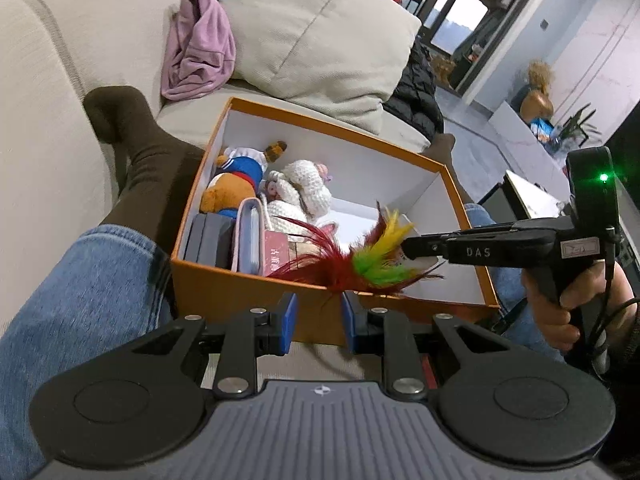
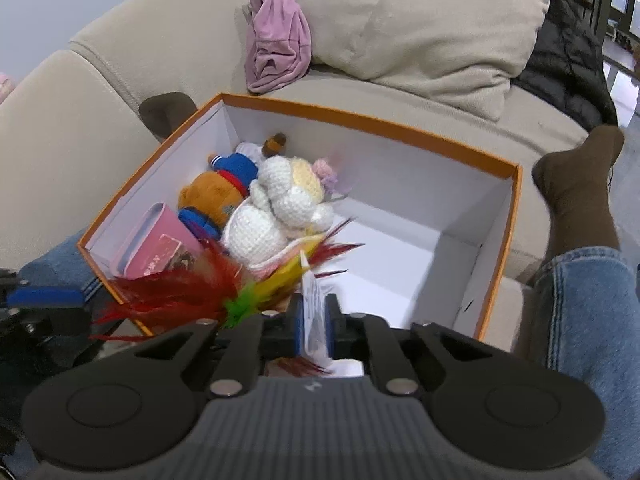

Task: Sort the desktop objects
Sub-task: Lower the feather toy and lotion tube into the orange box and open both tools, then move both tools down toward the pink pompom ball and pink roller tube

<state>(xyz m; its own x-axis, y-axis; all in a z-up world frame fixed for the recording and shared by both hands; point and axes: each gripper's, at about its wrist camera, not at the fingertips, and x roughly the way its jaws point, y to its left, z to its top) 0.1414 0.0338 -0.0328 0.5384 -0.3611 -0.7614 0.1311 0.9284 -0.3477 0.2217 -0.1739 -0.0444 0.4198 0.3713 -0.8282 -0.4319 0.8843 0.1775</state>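
An orange box (image 1: 248,292) with a white inside rests on the person's lap; it also shows in the right wrist view (image 2: 496,276). Inside it lie a brown plush in blue clothes (image 1: 236,176), a white crocheted doll (image 1: 304,192), a pink case (image 2: 156,236) and dark boxes (image 1: 208,240). My right gripper (image 2: 313,320) is shut on the white tag (image 2: 314,312) of a feather toy (image 1: 360,264) with red, yellow and green feathers, held over the box's near rim. My left gripper (image 1: 318,322) is open just before the box's near wall, with the feathers' tip above it.
A beige sofa (image 1: 52,80) lies behind the box, with a cushion (image 1: 320,36), a pink garment (image 1: 200,44) and a black jacket (image 1: 416,92). The person's legs in jeans (image 1: 68,300) and brown socks (image 2: 580,192) flank the box.
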